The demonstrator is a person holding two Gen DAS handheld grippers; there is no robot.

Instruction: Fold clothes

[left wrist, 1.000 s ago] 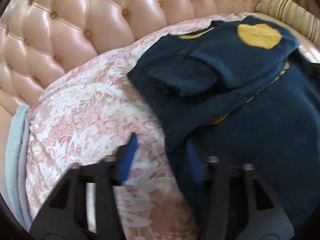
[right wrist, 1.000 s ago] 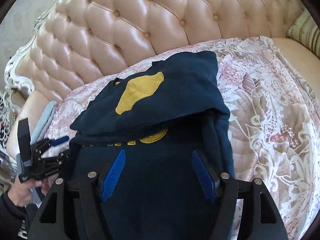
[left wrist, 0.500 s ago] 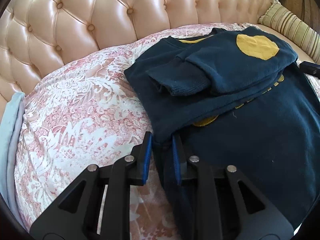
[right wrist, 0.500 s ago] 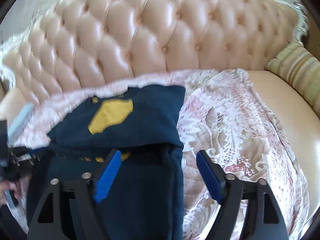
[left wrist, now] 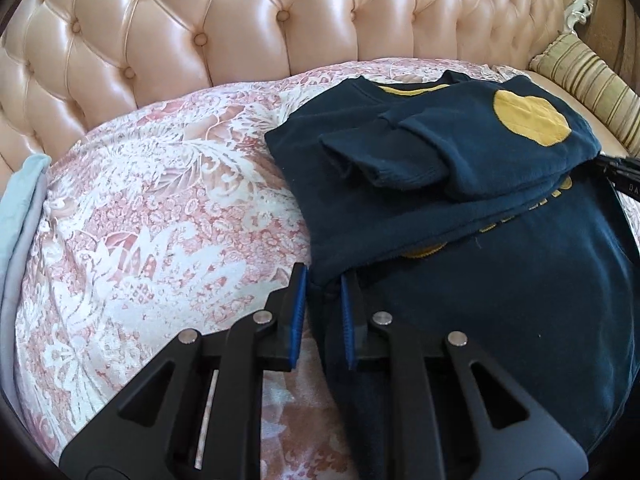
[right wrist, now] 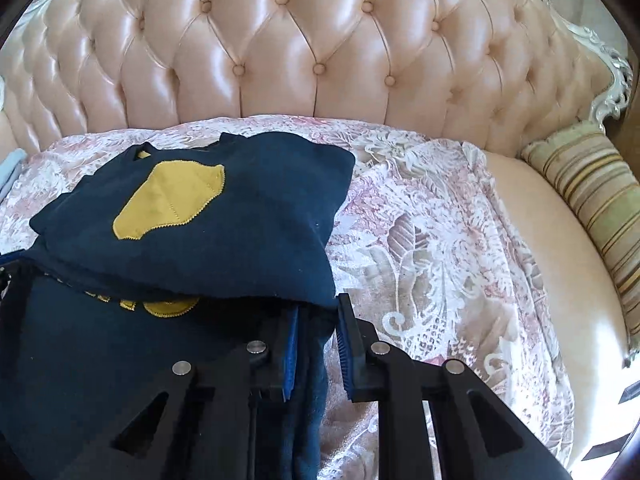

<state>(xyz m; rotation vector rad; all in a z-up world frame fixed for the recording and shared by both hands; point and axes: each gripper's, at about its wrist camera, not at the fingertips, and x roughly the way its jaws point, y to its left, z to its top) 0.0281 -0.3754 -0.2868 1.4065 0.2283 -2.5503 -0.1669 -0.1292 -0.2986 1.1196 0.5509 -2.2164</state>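
Navy sweater [left wrist: 500, 280] lies on a pink floral cover [left wrist: 160, 220] spread over the seat of a tufted sofa [left wrist: 200, 40]. Far half is folded over the near half; a sleeve [left wrist: 380, 160] lies across the fold, cuff toward the left. Yellow patch [left wrist: 528, 120] shows on top, far right in the left view; more yellow trim peeks from under the fold.

Left gripper [left wrist: 322, 312]: jaws narrow and closing, the sweater's left edge between the blue pads.

Right gripper [right wrist: 318, 340]: jaws narrow and closing, the sweater's [right wrist: 180, 220] right edge between them, just near the folded corner.

Striped cushion [right wrist: 592, 208] at the sofa's right end. Light-blue cloth [left wrist: 20, 208] at the left edge of the cover.
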